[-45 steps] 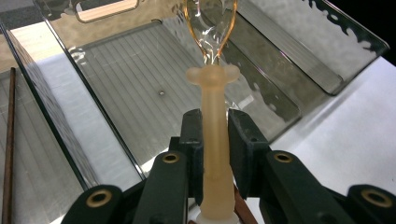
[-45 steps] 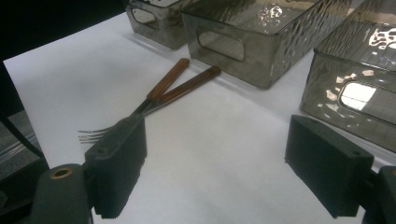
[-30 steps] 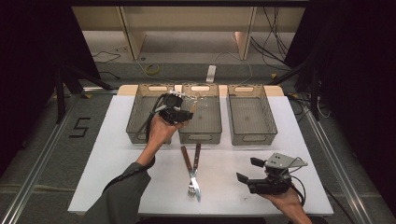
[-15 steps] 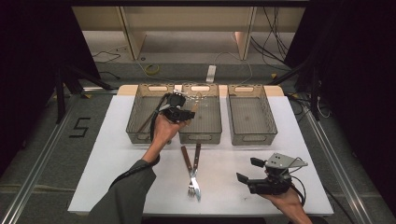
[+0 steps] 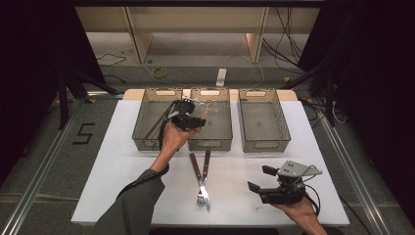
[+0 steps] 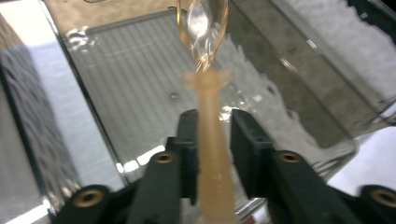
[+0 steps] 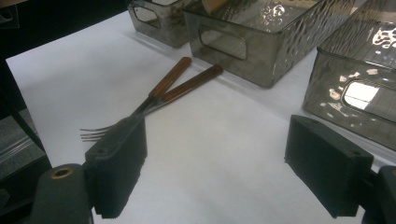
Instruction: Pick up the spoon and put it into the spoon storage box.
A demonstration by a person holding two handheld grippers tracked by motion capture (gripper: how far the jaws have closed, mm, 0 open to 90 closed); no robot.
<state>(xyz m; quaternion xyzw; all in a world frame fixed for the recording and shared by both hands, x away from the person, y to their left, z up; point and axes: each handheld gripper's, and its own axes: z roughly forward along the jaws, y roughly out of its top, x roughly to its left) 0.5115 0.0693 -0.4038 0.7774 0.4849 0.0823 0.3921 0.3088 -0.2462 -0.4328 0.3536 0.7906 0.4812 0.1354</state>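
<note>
Spoon [image 6: 208, 116] between left claw [image 6: 212, 135] jaws, just opening, narrow gaps, over middle bin [image 5: 218, 142].

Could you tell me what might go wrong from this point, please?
The left gripper's jaws have just been opening with the spoon between them, above the middle bin; released from there, it may bounce or land askew. The fork and knife lie overlapping, so picking one could drag the other.

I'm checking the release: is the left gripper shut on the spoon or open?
Open: the left gripper has just been opening, and narrow gaps show between its pads and the spoon handle over the middle bin.
</note>
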